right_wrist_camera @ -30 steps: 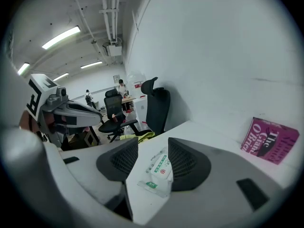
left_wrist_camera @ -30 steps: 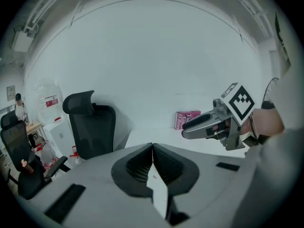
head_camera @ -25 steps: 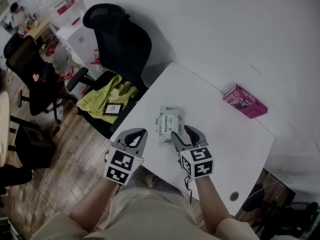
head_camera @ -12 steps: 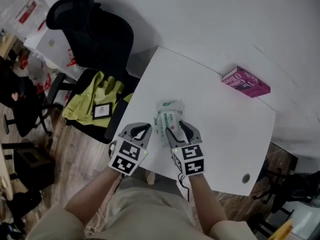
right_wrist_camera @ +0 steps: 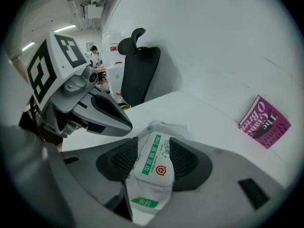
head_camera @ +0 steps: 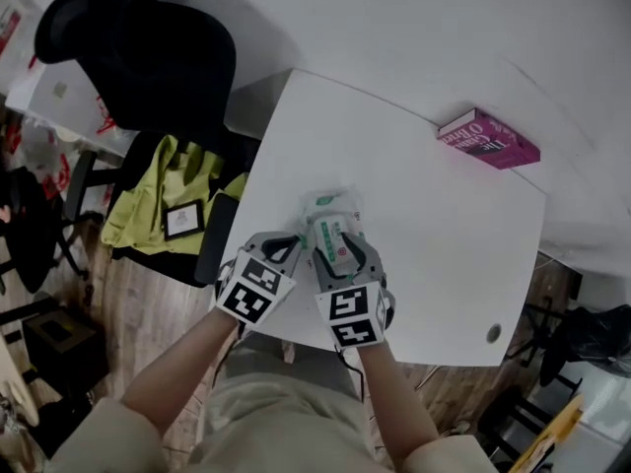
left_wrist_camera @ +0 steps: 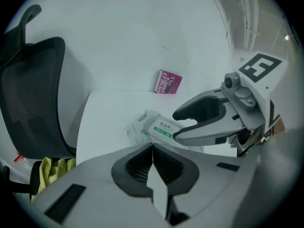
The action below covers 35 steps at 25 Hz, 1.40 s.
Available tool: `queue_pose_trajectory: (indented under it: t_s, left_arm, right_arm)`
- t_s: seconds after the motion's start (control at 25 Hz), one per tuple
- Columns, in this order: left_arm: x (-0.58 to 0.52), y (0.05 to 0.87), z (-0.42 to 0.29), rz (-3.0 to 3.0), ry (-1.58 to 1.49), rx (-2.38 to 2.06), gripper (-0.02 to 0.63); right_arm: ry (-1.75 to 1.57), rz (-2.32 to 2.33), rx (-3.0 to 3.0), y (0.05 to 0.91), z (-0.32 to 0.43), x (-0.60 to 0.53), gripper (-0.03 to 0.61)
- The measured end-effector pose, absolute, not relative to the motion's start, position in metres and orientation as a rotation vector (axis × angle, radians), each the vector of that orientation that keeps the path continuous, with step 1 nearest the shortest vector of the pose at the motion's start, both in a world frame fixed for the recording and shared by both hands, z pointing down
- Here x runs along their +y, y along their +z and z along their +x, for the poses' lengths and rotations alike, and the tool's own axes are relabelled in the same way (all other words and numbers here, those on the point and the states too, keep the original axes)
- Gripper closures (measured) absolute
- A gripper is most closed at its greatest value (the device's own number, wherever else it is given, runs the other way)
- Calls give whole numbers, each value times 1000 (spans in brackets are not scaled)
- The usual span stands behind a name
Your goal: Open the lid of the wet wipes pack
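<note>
The wet wipes pack (head_camera: pixel 333 227), white with green print, lies near the front left of the white table (head_camera: pixel 444 254). My right gripper (head_camera: pixel 340 246) straddles it, and in the right gripper view the pack (right_wrist_camera: pixel 154 163) sits pinched between the ribbed pads (right_wrist_camera: pixel 185 158) with its label facing up. My left gripper (head_camera: pixel 294 243) is just left of the pack, its tips close to the pack's edge. In the left gripper view its jaws (left_wrist_camera: pixel 152 148) are shut with nothing between them, and the pack (left_wrist_camera: pixel 159 127) lies ahead under the right gripper (left_wrist_camera: pixel 190 122).
A magenta book (head_camera: pixel 490 138) lies at the table's far right edge. A black office chair (head_camera: pixel 148 57) with a yellow-green garment (head_camera: pixel 158 200) stands left of the table. A round cable hole (head_camera: pixel 493 333) is near the front right corner.
Both grippers moved forward. The right one, open and short of the pack before, now has the pack between its jaws. The left one came in beside the pack.
</note>
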State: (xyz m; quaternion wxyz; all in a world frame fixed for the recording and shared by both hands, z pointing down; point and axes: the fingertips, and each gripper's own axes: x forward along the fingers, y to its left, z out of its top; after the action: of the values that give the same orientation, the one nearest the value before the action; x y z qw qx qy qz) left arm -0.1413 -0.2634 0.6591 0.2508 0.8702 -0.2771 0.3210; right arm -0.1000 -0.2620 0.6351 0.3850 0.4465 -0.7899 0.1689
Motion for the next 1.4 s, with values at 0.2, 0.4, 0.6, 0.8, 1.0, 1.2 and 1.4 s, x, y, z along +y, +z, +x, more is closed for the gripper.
queue_pose_trajectory:
  t_s: [0.2,0.4,0.6,0.8,1.0,1.2,1.4]
  left_arm:
    - [-265,675,-130,2390,868,-674,592]
    - [-269,682,-124,2378,804,-628,592]
    - [-267,689,-122,2385,830,-608,592]
    - [-268,695,-120,2360,819,-590,592]
    - [-269,697,-118,2343,838,-573,592]
    - [-270,698,-118,2351,850,-586,592]
    - [-269,700,-118,2339,861,-584,592]
  right_arm:
    - [432,1126,-1979,658,-101,-265,364]
    - [370,1129,-1945,667,-101,-267,359]
    - [359,1138,-1950,668,-101,-266,365]
    - [371,1125,-1987,664,-105,-267,412]
    - [391,1192,-2016,657,-107,-263,485]
    - [452,1225,-2079,644,-106,-267,508]
    - [460,1258,-2131,619,-92,-274,528]
